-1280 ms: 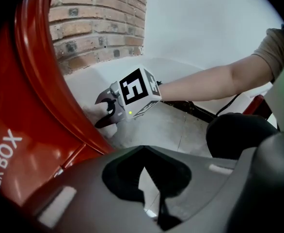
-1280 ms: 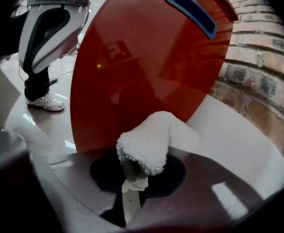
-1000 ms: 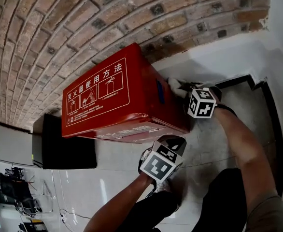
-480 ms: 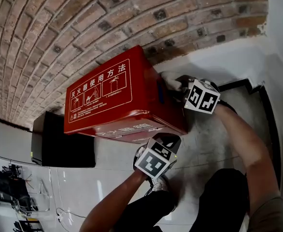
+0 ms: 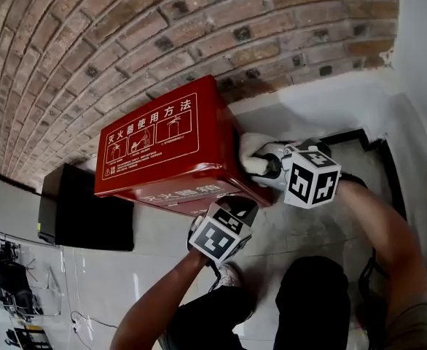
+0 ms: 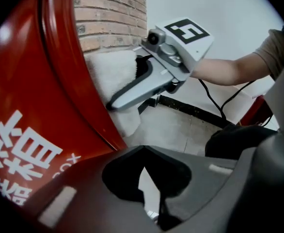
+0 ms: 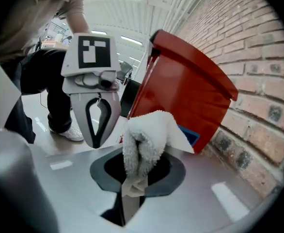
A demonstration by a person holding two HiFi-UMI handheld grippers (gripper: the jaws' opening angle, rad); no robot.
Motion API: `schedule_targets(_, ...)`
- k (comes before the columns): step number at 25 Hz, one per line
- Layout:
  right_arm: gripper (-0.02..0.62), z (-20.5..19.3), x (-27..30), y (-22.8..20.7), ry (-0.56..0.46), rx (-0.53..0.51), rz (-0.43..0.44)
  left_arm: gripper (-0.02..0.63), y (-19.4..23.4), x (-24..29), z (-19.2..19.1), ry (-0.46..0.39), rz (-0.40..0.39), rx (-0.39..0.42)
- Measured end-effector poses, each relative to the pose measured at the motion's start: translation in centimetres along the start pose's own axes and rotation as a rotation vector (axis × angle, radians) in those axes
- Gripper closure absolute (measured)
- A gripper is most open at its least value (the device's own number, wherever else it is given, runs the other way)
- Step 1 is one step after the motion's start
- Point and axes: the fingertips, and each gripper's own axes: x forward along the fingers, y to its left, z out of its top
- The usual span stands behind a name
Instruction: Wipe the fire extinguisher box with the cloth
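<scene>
head view: red fire extinguisher box (image 5: pixel 162 152) sits by a brick wall (image 5: pixel 89 42). right tongs (image 5: pixel 263 165) clamp a white cloth (image 5: pixel 250 148) against its right side, seemingly mid-wipe. left tongs (image 5: pixel 240 208), closed and empty, sit at its front. next, likely, sweep the cloth along that side.

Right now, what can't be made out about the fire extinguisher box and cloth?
- Small print on fire extinguisher box: head view, too small.
- Box's lower front corner: head view, behind left gripper.
- Gripped end of cloth: right gripper view, buried inside right gripper.
</scene>
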Motion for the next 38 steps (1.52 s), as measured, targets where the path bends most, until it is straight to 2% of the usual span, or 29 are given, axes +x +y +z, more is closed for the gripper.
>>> schedule_targets(5, 0.520, 3.2, -2.0, 1.5, -0.050, -0.022, -0.015, 0.606, 0.8, -1.1, 0.2, 0.003, 0.039, -0.034)
schedule_targets(8, 0.520, 5.5, -3.5, 1.9, -0.080, -0.080, -0.042, 0.606, 0.8, -1.7, 0.1, -0.006, 0.050, -0.044)
schedule_targets(12, 0.520, 7.4, -4.1, 1.0, -0.025, -0.223, -0.104, 0.606, 0.2, -1.7, -0.4, 0.000, 0.042, -0.038)
schedule_targets(15, 0.519, 7.2, -4.0, 0.1, 0.004, -0.265, -0.103, 0.606, 0.1, -1.8, -0.3, -0.003, 0.047, -0.030)
schedule_targets(24, 0.520, 5.2, -3.4, -7.1, 0.032, -0.156, -0.182, 0.606, 1.0, -3.4, 0.8, -0.035, 0.067, -0.025)
schedule_targets(38, 0.520, 1.3, -1.0, -14.2, 0.109, 0.051, -0.247, 0.606, 2.1, -5.5, 0.3, -0.052, 0.090, -0.010)
